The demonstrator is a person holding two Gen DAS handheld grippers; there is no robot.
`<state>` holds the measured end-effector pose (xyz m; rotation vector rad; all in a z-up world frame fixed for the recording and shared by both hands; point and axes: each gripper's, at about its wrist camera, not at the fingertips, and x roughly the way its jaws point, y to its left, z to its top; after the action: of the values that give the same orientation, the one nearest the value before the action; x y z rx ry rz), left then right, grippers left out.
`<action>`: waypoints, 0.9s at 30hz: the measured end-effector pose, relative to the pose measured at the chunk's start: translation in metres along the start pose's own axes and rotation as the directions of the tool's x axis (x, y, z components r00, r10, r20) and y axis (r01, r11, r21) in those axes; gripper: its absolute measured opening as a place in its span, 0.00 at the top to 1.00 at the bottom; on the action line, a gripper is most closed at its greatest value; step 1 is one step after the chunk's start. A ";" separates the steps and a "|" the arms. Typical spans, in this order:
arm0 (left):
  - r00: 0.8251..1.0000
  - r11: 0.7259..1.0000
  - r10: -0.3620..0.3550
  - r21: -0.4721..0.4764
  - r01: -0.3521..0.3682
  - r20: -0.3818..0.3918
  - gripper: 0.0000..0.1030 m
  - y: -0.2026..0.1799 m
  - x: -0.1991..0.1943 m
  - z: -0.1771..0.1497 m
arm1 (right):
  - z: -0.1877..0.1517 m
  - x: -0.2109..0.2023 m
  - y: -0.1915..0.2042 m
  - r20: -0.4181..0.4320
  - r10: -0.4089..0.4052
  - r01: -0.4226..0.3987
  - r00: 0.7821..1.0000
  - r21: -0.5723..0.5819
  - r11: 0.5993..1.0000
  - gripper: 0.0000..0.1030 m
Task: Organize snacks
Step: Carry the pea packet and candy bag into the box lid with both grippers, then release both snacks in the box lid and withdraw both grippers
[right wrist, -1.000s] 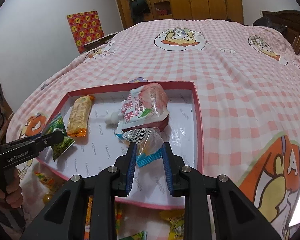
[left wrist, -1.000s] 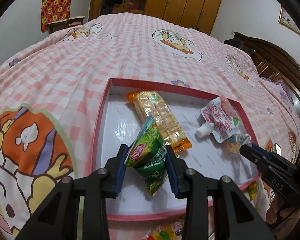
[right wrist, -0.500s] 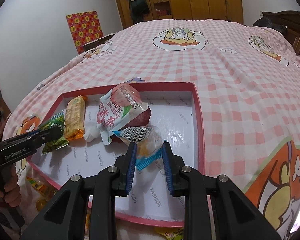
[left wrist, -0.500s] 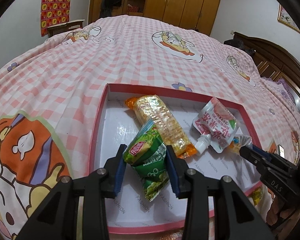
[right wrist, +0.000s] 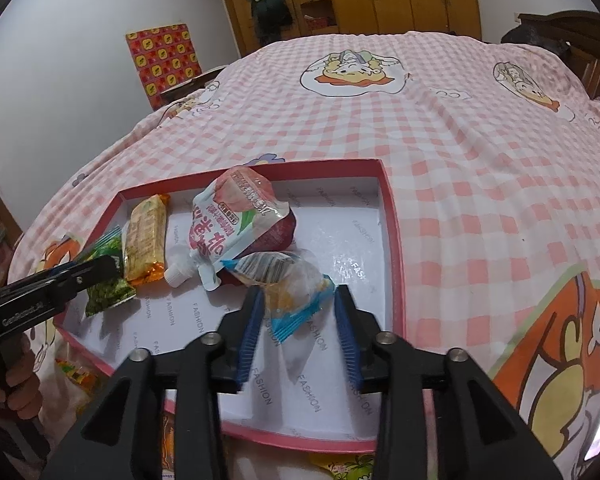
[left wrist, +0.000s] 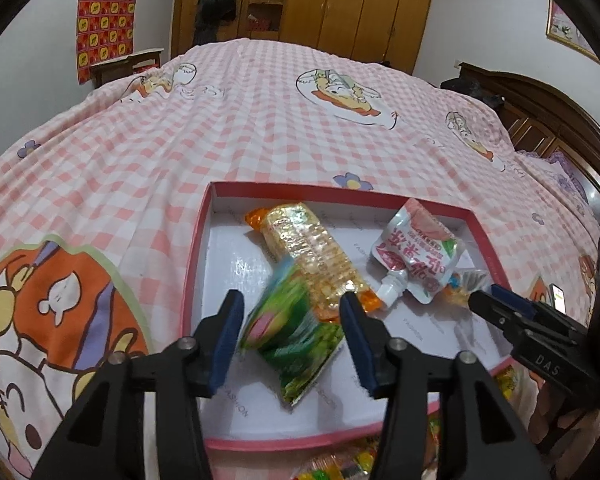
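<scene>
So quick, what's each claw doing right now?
Left claw: open, the green packet loose between its fingers.
Right claw: open, the clear packet loose between its fingers.

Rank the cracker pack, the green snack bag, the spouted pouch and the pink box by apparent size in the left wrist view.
1. pink box
2. cracker pack and green snack bag: look alike, and the blurred bag is nearer the camera, so unranked
3. spouted pouch
</scene>
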<state>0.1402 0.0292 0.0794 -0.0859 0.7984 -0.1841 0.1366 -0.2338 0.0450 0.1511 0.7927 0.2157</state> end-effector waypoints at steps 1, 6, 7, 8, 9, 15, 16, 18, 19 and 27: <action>1.000 1.000 -0.003 -0.005 0.003 0.001 0.47 0.000 -0.003 0.000 | 0.000 -0.002 0.000 0.005 0.002 -0.002 1.000 0.002 1.000 0.56; 1.000 0.999 -0.031 -0.039 0.031 -0.003 0.44 0.003 -0.015 -0.003 | -0.001 -0.012 0.000 0.026 0.011 -0.011 1.000 0.005 1.000 0.51; 0.999 0.998 -0.035 -0.042 0.035 -0.005 0.44 0.004 -0.017 -0.004 | -0.001 -0.014 0.001 0.029 0.013 -0.013 1.000 0.005 1.000 0.50; 0.999 0.998 -0.038 -0.044 0.038 -0.007 0.44 0.004 -0.019 -0.004 | -0.002 -0.015 0.002 0.030 0.014 -0.014 0.999 0.003 1.000 0.50; 0.999 0.998 -0.037 -0.043 0.036 -0.009 0.44 0.003 -0.022 -0.005 | -0.002 -0.017 0.002 0.031 0.016 -0.016 0.999 0.001 1.000 0.50; 1.000 0.999 -0.019 -0.038 0.018 -0.017 0.44 0.002 -0.037 -0.012 | -0.006 -0.027 0.000 0.037 0.036 -0.037 0.999 0.007 0.999 0.49; 0.999 0.999 -0.024 -0.041 0.023 -0.021 0.44 0.002 -0.039 -0.014 | -0.007 -0.029 -0.001 0.039 0.037 -0.038 0.999 0.011 0.999 0.49; 0.999 0.999 -0.033 -0.045 0.032 -0.030 0.44 0.003 -0.042 -0.017 | -0.008 -0.033 -0.001 0.041 0.034 -0.034 0.999 0.012 0.999 0.49; 0.999 0.998 -0.036 -0.046 0.034 -0.033 0.44 0.003 -0.043 -0.019 | -0.009 -0.036 0.000 0.039 0.030 -0.030 0.999 0.009 1.000 0.48; 0.998 0.997 -0.046 -0.058 0.044 -0.037 0.44 0.002 -0.056 -0.033 | -0.017 -0.049 0.003 0.038 0.038 -0.038 0.999 -0.008 0.999 0.48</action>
<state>0.0786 0.0421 0.0960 -0.1545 0.8402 -0.2065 0.0904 -0.2421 0.0677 0.1634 0.7517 0.2509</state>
